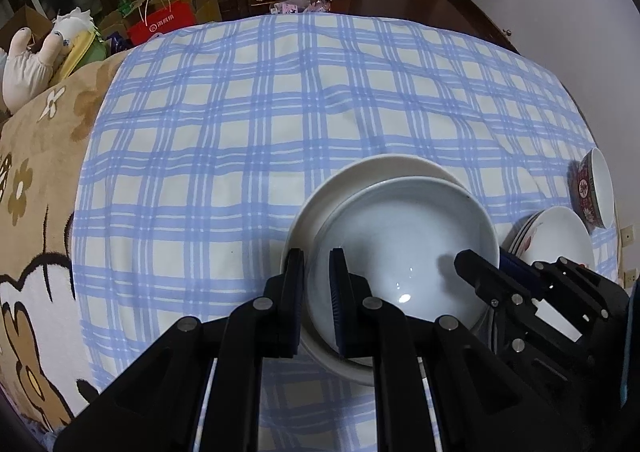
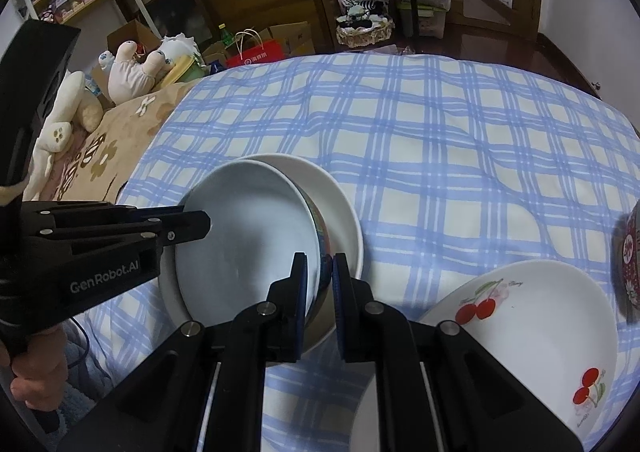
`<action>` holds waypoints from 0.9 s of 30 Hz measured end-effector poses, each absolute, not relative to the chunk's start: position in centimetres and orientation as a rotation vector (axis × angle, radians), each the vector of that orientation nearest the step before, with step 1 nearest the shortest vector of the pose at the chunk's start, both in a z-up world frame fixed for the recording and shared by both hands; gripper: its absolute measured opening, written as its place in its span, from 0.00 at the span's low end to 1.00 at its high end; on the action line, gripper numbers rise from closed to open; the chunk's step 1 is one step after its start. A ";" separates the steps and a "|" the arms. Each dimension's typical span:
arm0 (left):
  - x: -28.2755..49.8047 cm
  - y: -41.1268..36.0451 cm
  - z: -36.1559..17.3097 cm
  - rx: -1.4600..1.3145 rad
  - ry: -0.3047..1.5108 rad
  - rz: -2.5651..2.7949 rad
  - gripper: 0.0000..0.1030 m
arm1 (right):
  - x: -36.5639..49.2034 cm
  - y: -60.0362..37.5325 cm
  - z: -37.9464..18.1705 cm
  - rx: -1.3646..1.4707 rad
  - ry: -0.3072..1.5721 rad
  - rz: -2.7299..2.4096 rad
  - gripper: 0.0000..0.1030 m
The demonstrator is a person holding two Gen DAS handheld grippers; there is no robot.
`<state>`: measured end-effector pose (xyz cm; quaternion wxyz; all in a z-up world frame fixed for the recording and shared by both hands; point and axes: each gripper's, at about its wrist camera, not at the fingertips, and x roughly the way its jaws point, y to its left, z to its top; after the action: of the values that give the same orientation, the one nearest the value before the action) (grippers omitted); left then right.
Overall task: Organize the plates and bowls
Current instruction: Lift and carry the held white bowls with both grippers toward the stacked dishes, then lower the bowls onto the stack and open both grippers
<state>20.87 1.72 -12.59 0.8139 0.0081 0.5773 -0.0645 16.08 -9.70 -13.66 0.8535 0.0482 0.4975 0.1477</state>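
Nearest the lens in the left wrist view, the left gripper [image 1: 318, 280] is seen clamped on the near-left rim of a pale bowl [image 1: 404, 248], one finger inside the rim and one outside. In the right wrist view the right gripper [image 2: 320, 284] is closed on the opposite rim of the same bowl [image 2: 248, 236] in the same way. The bowl is held tilted inside a wider white bowl [image 1: 384, 168], which is set on the checked cloth [image 1: 248, 140]; a patterned band is visible on the pale bowl's outer wall in the right view.

To the right of the pair, a stack of plates [image 2: 536, 328] printed with cherries is placed on the cloth, and a red patterned bowl [image 1: 594, 192] is set just beyond it.

The surface is a soft, rumpled blue-and-white cloth spread over a tan blanket [image 1: 36, 180] with flower shapes. Beyond it, stuffed toys [image 2: 136, 68], cardboard boxes, a red paper bag [image 2: 258, 52], a basket [image 2: 364, 32] and dark wooden furniture are seen on a glossy wooden floor.

The near edge of the white bowl is hidden behind the gripper bodies. How many plates are stacked cannot be counted, and the red bowl is cut off at the frame edge in the right view. A hand [image 2: 38, 376] on the left gripper's handle is partly visible at the lower left there.
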 end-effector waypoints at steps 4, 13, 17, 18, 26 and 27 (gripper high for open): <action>20.9 1.7 -12.5 0.023 1.221 -0.139 0.14 | 16.1 -9.8 -13.5 0.104 1.038 0.310 0.14; 21.0 2.0 -12.6 0.004 1.233 -0.140 0.14 | 16.1 -9.8 -13.5 0.118 1.043 0.312 0.14; 20.9 2.0 -12.6 0.003 1.226 -0.137 0.14 | 16.1 -9.8 -13.4 0.121 1.044 0.309 0.14; 21.0 2.0 -12.5 0.002 1.224 -0.136 0.14 | 16.1 -9.8 -13.3 0.122 1.045 0.310 0.14; 20.7 1.9 -12.2 0.003 1.213 -0.132 0.17 | 16.1 -10.5 -11.9 0.151 1.018 0.277 0.25; 20.7 2.0 -12.2 0.001 1.210 -0.131 0.17 | 16.1 -10.7 -11.8 0.156 1.018 0.274 0.25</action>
<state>20.69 1.98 -12.16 0.8204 0.0007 0.5685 -0.0616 16.11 -10.70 -11.82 0.8613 0.0743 0.4854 0.1307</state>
